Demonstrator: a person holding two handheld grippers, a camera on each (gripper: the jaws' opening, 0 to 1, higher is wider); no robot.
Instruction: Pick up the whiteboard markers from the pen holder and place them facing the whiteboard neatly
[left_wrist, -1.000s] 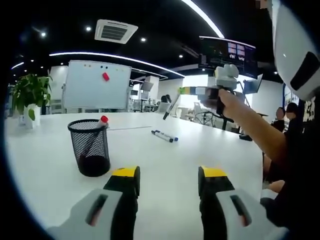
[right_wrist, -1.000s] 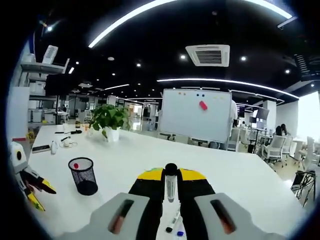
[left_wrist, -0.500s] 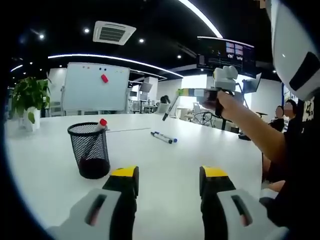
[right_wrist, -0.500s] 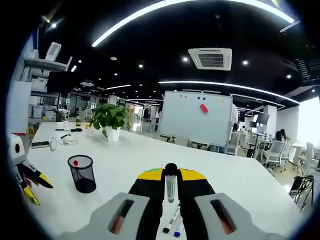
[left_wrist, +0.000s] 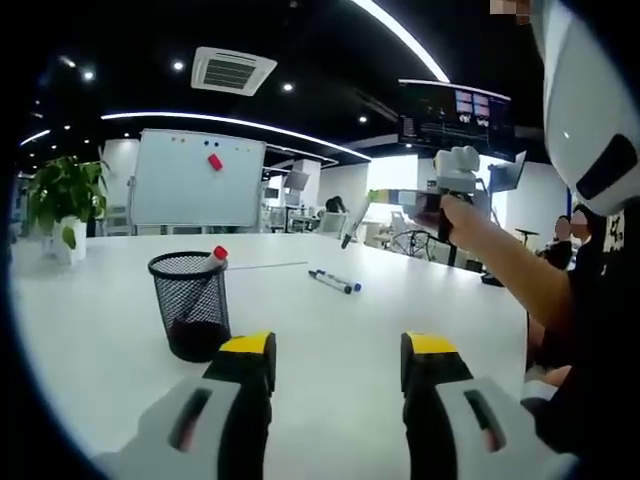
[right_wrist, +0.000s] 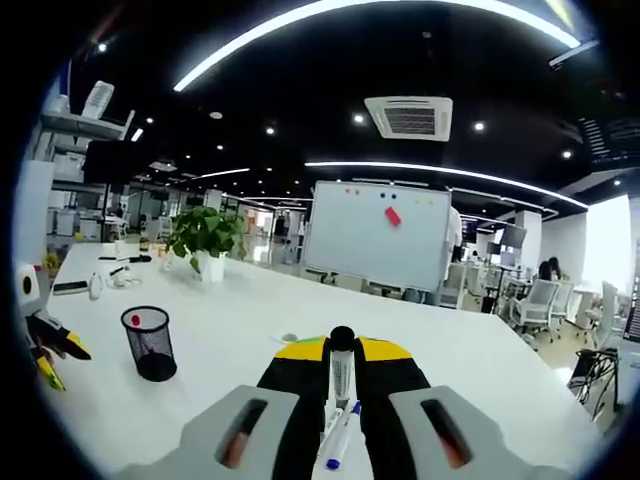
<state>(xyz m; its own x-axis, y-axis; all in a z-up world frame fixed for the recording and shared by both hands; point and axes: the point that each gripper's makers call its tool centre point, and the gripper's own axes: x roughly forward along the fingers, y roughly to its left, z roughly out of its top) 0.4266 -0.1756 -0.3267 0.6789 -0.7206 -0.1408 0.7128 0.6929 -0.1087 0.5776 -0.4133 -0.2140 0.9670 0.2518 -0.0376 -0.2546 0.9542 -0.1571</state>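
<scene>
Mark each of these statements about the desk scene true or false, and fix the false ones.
1. The right gripper is shut on a black-capped whiteboard marker. True.
2. The black mesh pen holder lies tipped over. False: it stands upright on the white table.
3. A red-capped marker stands in the holder. True.
4. The left gripper holds a marker. False: its fingers are apart, with nothing between them.
5. Two markers lie on the table. True.
</scene>
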